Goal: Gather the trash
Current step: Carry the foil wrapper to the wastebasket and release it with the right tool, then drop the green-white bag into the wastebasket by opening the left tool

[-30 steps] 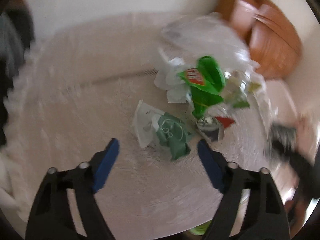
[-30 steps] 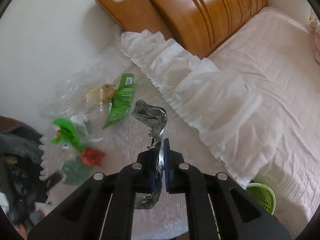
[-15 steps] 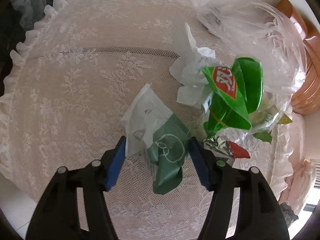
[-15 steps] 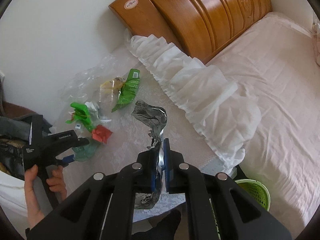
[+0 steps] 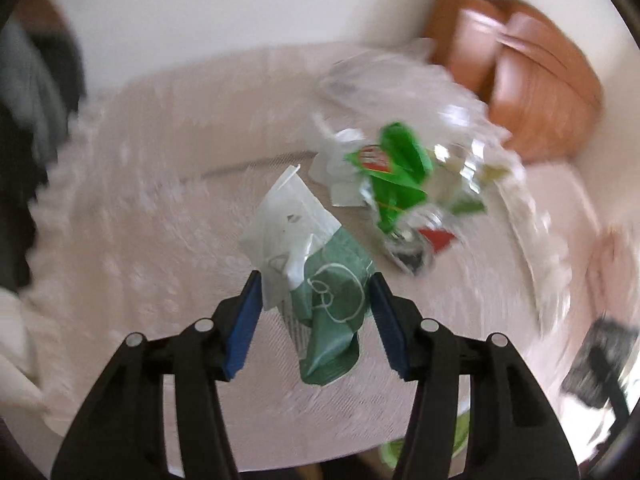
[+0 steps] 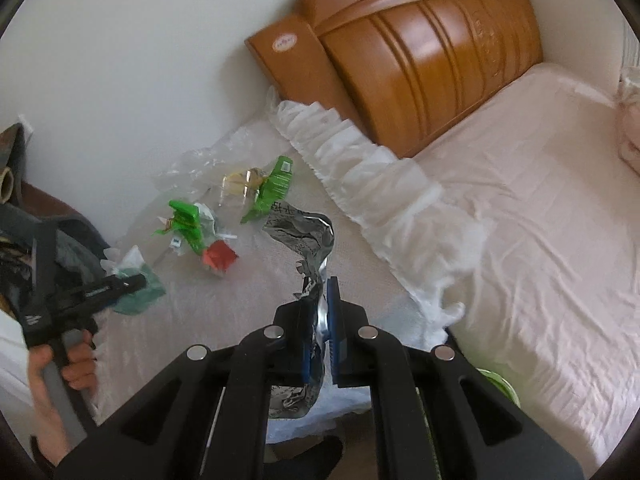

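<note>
The dark green and white wrapper (image 5: 320,280) is the piece of trash in hand: it stands between the blue pads of the left gripper (image 5: 316,304), its white upper half poking out beyond the fingertips and its green tail hanging down between the two fingers. The fingers are at a middling spread, each pad just beside an edge of the wrapper; through the motion blur I cannot tell whether they press it or whether it is clear of the lace-covered counter (image 5: 140,240), though from the right wrist view it seems to sit at the gripper's tip, low over the cloth. Taking it across its crumpled middle looks sensible, since a limp film folds away from a grip at one corner. The right gripper (image 6: 320,320) holds a silver foil wrapper (image 6: 308,236), fingers closed narrow on its lower part so that the printed top curls up and forward, which probably keeps that piece out of the way while the other hand works. Beyond the green wrapper the rest of the litter lies bunched: a bright green snack bag (image 5: 394,168), a small red packet (image 6: 218,258) and a clear plastic bag (image 5: 420,92) near the wall. A person's hand (image 6: 60,364) grips the left tool's handle. Off to the right are the wooden headboard (image 6: 420,60) and the bed (image 6: 540,220).
</note>
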`<move>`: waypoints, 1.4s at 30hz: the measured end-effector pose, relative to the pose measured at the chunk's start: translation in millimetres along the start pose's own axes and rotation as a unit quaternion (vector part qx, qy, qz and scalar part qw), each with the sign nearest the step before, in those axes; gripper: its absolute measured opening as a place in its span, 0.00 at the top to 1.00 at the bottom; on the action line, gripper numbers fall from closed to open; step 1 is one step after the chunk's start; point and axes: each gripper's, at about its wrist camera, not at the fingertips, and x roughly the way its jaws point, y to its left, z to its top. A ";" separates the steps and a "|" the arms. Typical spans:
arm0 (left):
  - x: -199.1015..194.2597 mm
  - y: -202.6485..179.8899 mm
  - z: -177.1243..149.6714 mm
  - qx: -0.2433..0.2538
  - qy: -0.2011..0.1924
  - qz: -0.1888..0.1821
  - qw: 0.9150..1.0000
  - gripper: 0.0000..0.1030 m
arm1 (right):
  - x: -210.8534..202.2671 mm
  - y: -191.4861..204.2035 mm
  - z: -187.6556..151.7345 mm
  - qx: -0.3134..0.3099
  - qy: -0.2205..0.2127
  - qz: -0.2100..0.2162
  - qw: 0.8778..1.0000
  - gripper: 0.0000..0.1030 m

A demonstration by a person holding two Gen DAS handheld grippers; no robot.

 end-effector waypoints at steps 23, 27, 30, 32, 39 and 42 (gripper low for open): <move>-65.8 -154.6 -93.0 0.352 -0.043 -0.156 0.922 0.49 | 111.5 -182.1 -209.7 0.154 0.183 -0.147 0.960 0.91; -62.7 -164.2 -104.0 0.378 -0.040 -0.150 0.913 0.49 | 133.2 -200.0 -229.2 0.171 0.207 -0.164 0.949 0.28; -60.3 -176.7 -112.6 0.402 -0.036 -0.148 0.903 0.49 | 125.2 -203.7 -228.9 0.177 0.204 -0.161 0.949 0.27; -56.7 -187.5 -120.3 0.421 -0.034 -0.150 0.894 0.49 | 100.2 -207.6 -223.0 0.183 0.182 -0.174 0.950 0.21; -7.4 -245.8 -172.6 0.506 0.015 -0.181 0.843 0.49 | 2.2 -222.4 -206.1 0.209 0.096 -0.225 0.947 0.03; 29.6 -271.3 -204.2 0.536 0.048 -0.185 0.822 0.48 | -43.0 -236.7 -202.2 0.217 0.072 -0.254 0.940 0.03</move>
